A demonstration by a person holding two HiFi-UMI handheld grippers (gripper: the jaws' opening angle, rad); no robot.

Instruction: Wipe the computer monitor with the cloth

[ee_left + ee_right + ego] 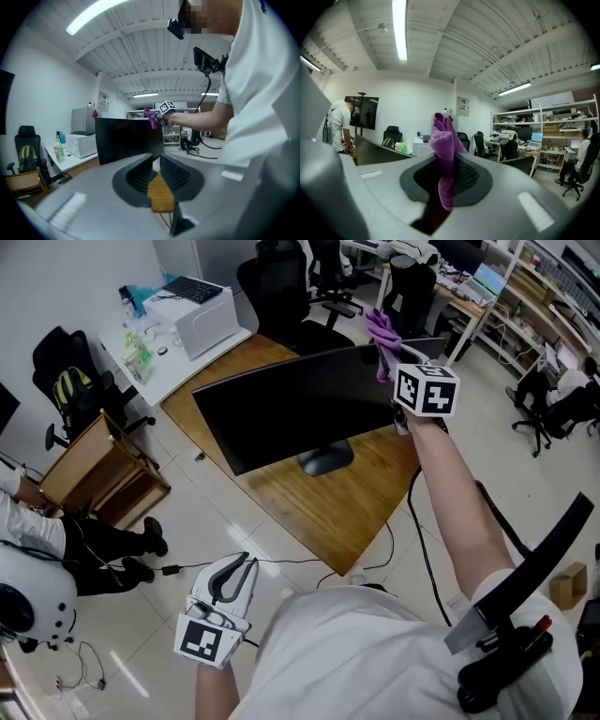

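Note:
A black monitor stands on a wooden table in the head view. My right gripper is at the monitor's upper right corner, shut on a purple cloth that sticks up above the screen's top edge. In the right gripper view the cloth fills the gap between the jaws and hangs down. My left gripper hangs low over the floor, well in front of the table, shut with nothing in it. The left gripper view shows the monitor ahead, with the cloth at its top corner.
A white side table with a white box and bottles stands behind the monitor's left. A wooden cabinet, black office chairs and floor cables surround the table. A person sits at the far left.

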